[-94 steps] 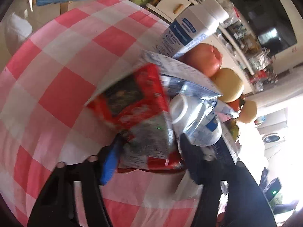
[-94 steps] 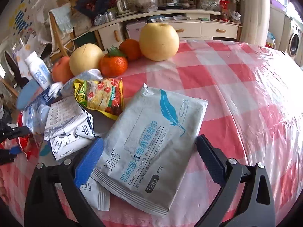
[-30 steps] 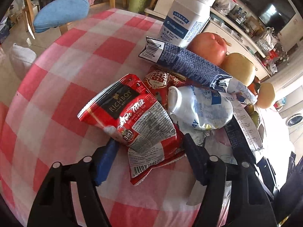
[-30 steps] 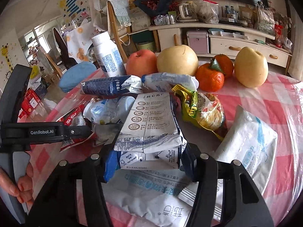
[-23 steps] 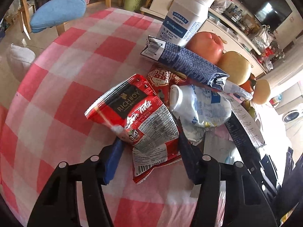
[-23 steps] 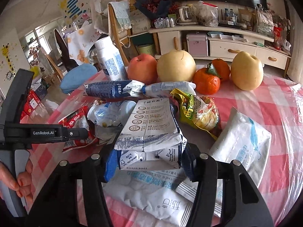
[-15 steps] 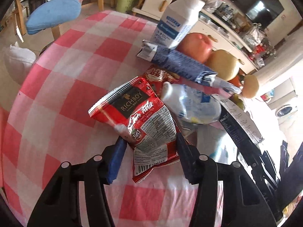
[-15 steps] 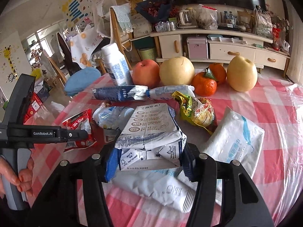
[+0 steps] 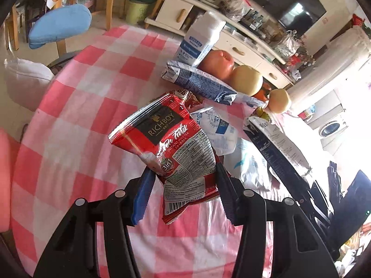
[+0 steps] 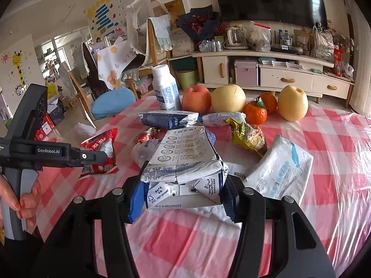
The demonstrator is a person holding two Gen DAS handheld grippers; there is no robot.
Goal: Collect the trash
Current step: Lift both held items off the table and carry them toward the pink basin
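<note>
The left hand-held gripper (image 9: 183, 176) is clamped on the lower half of a red tea sachet (image 9: 176, 148), which hangs clear of the checked surface (image 9: 76, 106), probably so it can be carried off as trash. The right hand-held gripper (image 10: 182, 192) pinches a flattened milk carton (image 10: 183, 164) by its folded base, the flat body jutting forward above the litter. Beneath and beyond them, toward the surface's far edge, lie a crushed plastic bottle (image 9: 220, 129), a blue carton (image 9: 201, 85), a yellow snack wrapper (image 10: 248, 136) and a wipes pack (image 10: 283, 169), awaiting collection; the fruit (image 10: 228, 98) and white bottle (image 10: 165, 90) standing upright there look like keepers.
</note>
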